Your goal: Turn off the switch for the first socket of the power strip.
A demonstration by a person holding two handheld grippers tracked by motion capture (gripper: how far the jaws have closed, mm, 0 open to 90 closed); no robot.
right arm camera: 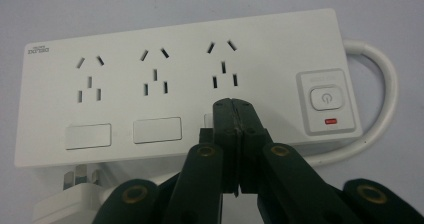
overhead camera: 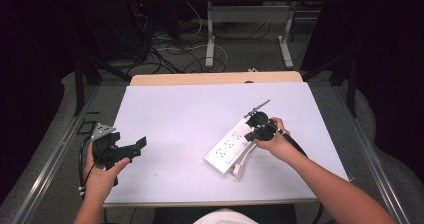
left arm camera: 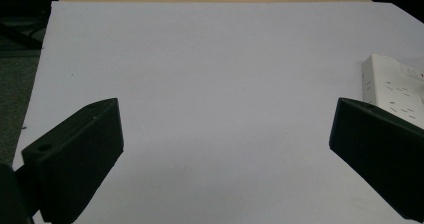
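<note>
**A:** Fingers (right arm camera: 226,115) of the right gripper (right arm camera: 234,104) are pressed together, tips flat against each other with nothing between them, and they sit right over the white power strip (right arm camera: 180,79), at the third small cover below its third socket.

**B:** Looks like a poke, not a grab. The power button (right arm camera: 325,97) with the little red mark beneath it is just to the side of those tips, untouched.

**A:** The strip lies flat on the white sheet (overhead camera: 190,114) covering the bench (overhead camera: 210,78), angled, toward the right side in the high view (overhead camera: 231,146). Its cord (right arm camera: 380,89) loops round one end, and the plug (right arm camera: 75,194) lies loose on the sheet against the strip's near edge.

**B:** So, by the look of it, the step in hand is working the strip's face with closed tips. Next move would call for a small sideways shift to the button, then a straight press down.

**A:** And the left gripper (overhead camera: 120,149)?

**B:** Well apart, near the left edge of the sheet, fingers (left arm camera: 75,159) spread wide and empty, idle. It could steady the strip if a push makes it slide.
</note>
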